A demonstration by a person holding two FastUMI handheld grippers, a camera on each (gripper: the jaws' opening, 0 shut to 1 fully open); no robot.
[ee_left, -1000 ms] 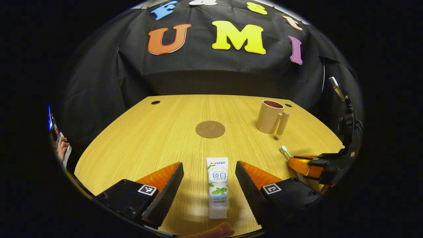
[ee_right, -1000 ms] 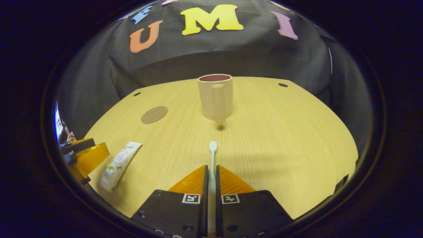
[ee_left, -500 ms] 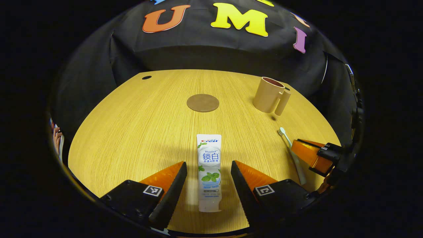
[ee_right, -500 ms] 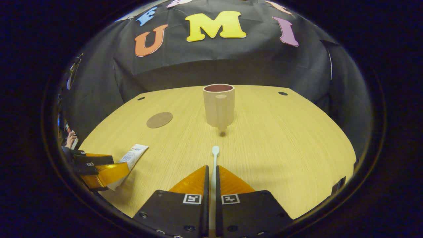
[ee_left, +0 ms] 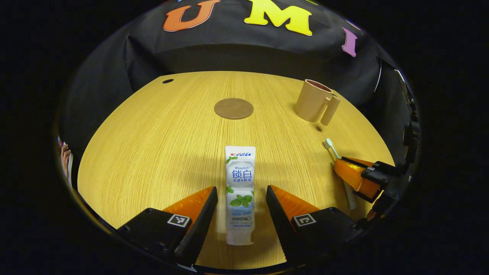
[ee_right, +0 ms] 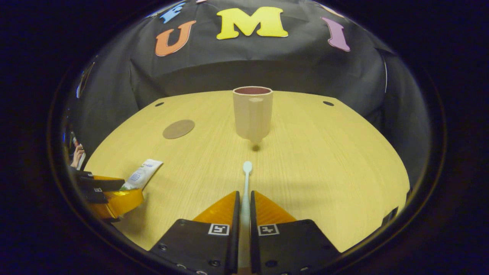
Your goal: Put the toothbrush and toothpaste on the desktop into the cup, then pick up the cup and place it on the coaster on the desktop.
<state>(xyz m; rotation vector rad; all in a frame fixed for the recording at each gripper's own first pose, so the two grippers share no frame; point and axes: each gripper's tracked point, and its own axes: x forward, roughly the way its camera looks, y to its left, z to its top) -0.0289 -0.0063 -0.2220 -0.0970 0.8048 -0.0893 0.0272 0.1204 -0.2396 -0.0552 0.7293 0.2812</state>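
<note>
A white toothpaste tube (ee_left: 240,191) lies flat on the wooden desktop (ee_left: 160,145), its lower half between the fingers of my left gripper (ee_left: 240,193), which is open and straddles it without touching. My right gripper (ee_right: 244,196) is shut on the handle of a pale toothbrush (ee_right: 246,176), whose head points toward the beige cup (ee_right: 252,112) standing upright farther back. In the left gripper view the cup (ee_left: 315,101) stands at the right rear, the toothbrush (ee_left: 331,147) and the right gripper (ee_left: 357,177) at the right edge. A round brown coaster (ee_left: 233,108) lies mid-table. The toothpaste (ee_right: 141,175) and left gripper (ee_right: 110,194) show at the left of the right gripper view.
Small dark cable holes (ee_left: 167,81) (ee_right: 327,103) sit near the desktop's back corners. The coaster (ee_right: 178,128) lies left of the cup. Bare wood lies between coaster, cup and grippers. A person's hand (ee_right: 77,156) shows beyond the table's left edge.
My left gripper has moved forward along the toothpaste, so the tube now reaches deeper between its open fingers. The right gripper keeps its hold on the toothbrush, shifting only slightly.
</note>
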